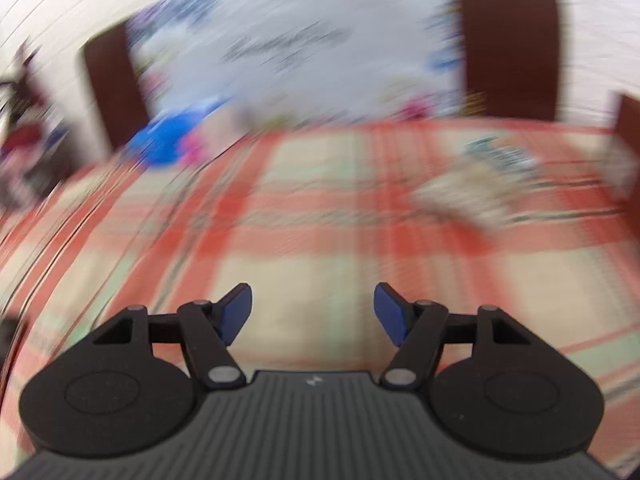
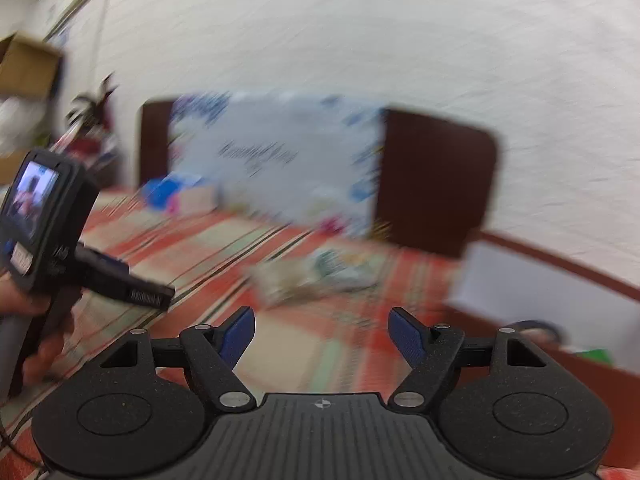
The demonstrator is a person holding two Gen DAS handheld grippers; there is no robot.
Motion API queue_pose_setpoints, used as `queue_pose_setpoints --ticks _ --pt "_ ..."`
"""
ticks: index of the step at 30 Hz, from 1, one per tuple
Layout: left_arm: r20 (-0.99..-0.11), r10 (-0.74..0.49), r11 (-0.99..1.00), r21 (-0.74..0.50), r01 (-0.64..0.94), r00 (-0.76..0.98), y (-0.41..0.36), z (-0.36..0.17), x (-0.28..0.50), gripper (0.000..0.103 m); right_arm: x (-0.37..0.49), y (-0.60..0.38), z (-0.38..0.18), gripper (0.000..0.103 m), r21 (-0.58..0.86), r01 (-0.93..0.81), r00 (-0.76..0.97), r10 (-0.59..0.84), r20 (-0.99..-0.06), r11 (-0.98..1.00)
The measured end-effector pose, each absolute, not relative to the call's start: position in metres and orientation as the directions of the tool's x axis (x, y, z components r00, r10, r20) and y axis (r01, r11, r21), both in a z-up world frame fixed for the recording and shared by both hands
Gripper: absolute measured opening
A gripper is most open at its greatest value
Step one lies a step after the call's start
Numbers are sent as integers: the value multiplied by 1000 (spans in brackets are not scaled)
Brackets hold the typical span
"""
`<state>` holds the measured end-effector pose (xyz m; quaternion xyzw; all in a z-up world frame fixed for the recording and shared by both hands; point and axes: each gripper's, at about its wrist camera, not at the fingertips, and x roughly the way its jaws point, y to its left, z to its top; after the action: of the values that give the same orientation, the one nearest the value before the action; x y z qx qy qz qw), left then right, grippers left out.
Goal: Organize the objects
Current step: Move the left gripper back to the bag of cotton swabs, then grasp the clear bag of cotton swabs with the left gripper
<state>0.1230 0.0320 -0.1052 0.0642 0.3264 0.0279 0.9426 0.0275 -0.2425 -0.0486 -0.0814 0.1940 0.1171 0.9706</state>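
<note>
**Hovering with both grippers spread over the checked cloth**

Hanging above the red, cream and pale-green checked tablecloth [image 1: 312, 216], the left gripper [image 1: 313, 312] is showing its two blue-padded fingers [image 1: 236, 312] standing apart with nothing between them; only cloth is lying in the gap. Everything beyond the fingers is smearing with motion blur. Toward two o'clock from the left gripper, a flat, pale, printed packet-like pile [image 1: 476, 188] is lying on the cloth, well apart from the fingertips; what it is exactly cannot be told. At eleven o'clock, near the far edge, a bright blue rounded object [image 1: 168, 140] is sitting just beside a small pink thing [image 1: 192, 148]. Behind them a large white poster with blue and dark printing [image 1: 296, 52] is leaning between two dark brown chair backs [image 1: 508, 48].

In the right wrist view, the right gripper [image 2: 322, 334] is likewise holding its blue pads [image 2: 238, 336] spread and empty. The same pale pile [image 2: 316, 276] is lying at twelve o'clock from it, near but not touching. At nine o'clock the black left-hand device with a small lit screen [image 2: 36, 196] is being gripped by a hand [image 2: 28, 320] over the cloth. At three o'clock a white sheet [image 2: 540, 292] is resting by a brown rim.
</note>
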Motion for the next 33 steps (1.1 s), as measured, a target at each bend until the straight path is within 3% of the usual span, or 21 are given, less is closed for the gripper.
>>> queue_pose_setpoints --ticks 1,3,4,7,9,11,14,22,25,27,29,33 --pt "-606 79 997 69 -47 791 54 -113 123 86 39 -232 -56 73 -122 -290 881 216 -420 949" --pt "-577 -1 989 -122 -85 817 86 -115 119 90 68 -213 -71 73 -133 -327 856 233 -462 936" --pt "-561 -10 985 -146 -87 827 88 -115 119 90 84 -206 -76 74 -130 -329 849 232 -474 935" --pt "-549 -9 995 -89 -48 836 72 -116 120 90 133 -194 -83 89 -93 -290 853 213 -477 953" --pt "-543 -37 996 -87 -12 839 69 -117 119 90 165 -188 -85 89 -55 -266 848 206 -488 962" --pt "-540 -46 993 -113 -18 840 74 -117 121 90 193 -180 -92 82 -58 -256 827 187 -531 965" --pt "-534 -52 991 -130 -21 844 79 -120 119 90 202 -176 -100 60 -56 -247 810 174 -560 967" --pt "-539 -51 992 -124 -19 841 77 -119 120 92 80 -196 -103 55 -132 -355 800 228 -556 925" --pt "-547 -47 994 -105 -13 836 74 -119 120 93 22 -212 -105 58 -196 -349 814 193 -547 916" --pt "-555 -42 996 -87 -8 831 71 -119 120 94 -6 -223 -104 65 -214 -332 822 171 -543 919" --pt "-568 -27 999 -54 -5 822 66 -119 122 94 -23 -234 -101 88 -213 -311 831 156 -535 926" --pt "-605 -70 998 -42 56 793 49 -108 118 92 -34 -247 -99 88 -175 -306 823 167 -543 936"
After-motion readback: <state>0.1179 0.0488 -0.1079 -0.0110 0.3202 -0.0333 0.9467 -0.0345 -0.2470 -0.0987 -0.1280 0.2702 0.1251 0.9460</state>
